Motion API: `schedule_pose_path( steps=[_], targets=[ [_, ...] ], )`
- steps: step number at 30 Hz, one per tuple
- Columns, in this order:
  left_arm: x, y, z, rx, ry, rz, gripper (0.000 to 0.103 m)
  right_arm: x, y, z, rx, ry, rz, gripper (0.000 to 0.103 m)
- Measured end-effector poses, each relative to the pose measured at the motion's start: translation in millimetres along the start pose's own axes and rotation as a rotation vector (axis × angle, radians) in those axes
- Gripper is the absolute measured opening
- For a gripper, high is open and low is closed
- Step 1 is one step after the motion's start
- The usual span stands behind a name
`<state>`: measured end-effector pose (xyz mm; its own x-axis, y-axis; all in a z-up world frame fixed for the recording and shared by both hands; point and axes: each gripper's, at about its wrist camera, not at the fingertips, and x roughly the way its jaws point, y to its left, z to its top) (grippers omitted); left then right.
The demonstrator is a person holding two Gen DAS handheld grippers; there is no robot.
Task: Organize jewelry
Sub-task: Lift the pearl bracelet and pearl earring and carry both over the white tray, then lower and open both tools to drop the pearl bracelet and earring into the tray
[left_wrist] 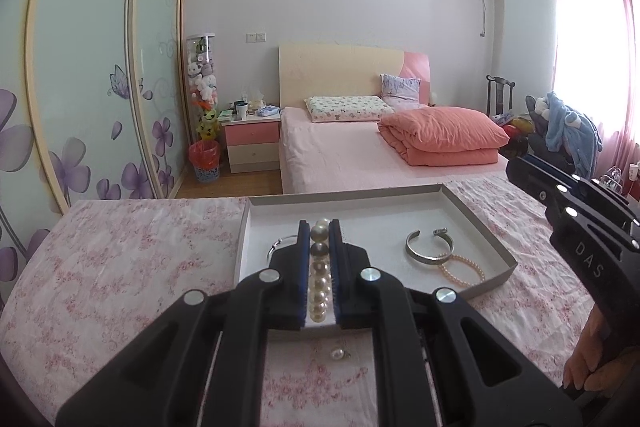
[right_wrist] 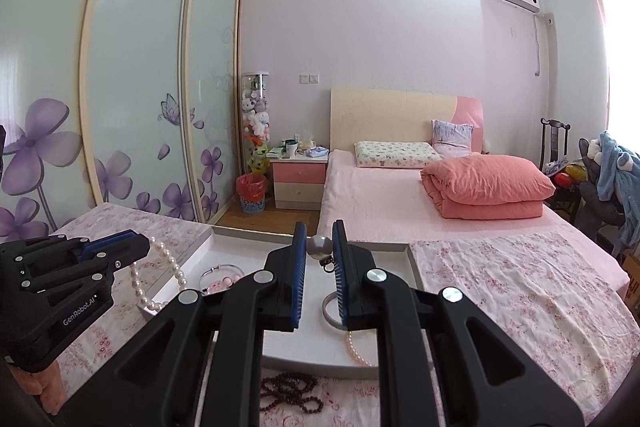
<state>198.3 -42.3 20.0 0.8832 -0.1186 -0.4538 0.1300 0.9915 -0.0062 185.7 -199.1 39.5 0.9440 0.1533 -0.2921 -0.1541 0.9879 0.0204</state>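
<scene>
My left gripper (left_wrist: 320, 227) is shut on a white pearl strand (left_wrist: 320, 283) that runs along between its blue pads, above the near left part of a shallow white tray (left_wrist: 476, 227). In the right wrist view the strand (right_wrist: 170, 263) hangs in a loop from that gripper (right_wrist: 144, 245). My right gripper (right_wrist: 320, 229) is shut on a grey pearl piece (right_wrist: 319, 246) with a small dark clasp dangling below it, held over the tray (right_wrist: 224, 231). In the tray lie a silver cuff (left_wrist: 428, 247), a pink pearl bracelet (left_wrist: 462, 269) and a thin bangle with pink charms (right_wrist: 222, 277).
The tray rests on a pink floral cloth (left_wrist: 120, 267). A loose pearl earring (left_wrist: 340, 353) lies on the cloth under my left gripper. A dark red bead string (right_wrist: 292, 395) lies in front of the tray. A bed with a folded pink quilt (left_wrist: 440, 135) stands behind.
</scene>
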Motion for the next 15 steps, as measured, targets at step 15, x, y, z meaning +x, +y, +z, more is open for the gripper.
schedule_pose_path(
  steps=[15],
  targets=[
    [74,-5,9,-0.015,0.062,-0.023,0.01,76,-17,-17,0.055,0.149,0.001,0.014]
  ],
)
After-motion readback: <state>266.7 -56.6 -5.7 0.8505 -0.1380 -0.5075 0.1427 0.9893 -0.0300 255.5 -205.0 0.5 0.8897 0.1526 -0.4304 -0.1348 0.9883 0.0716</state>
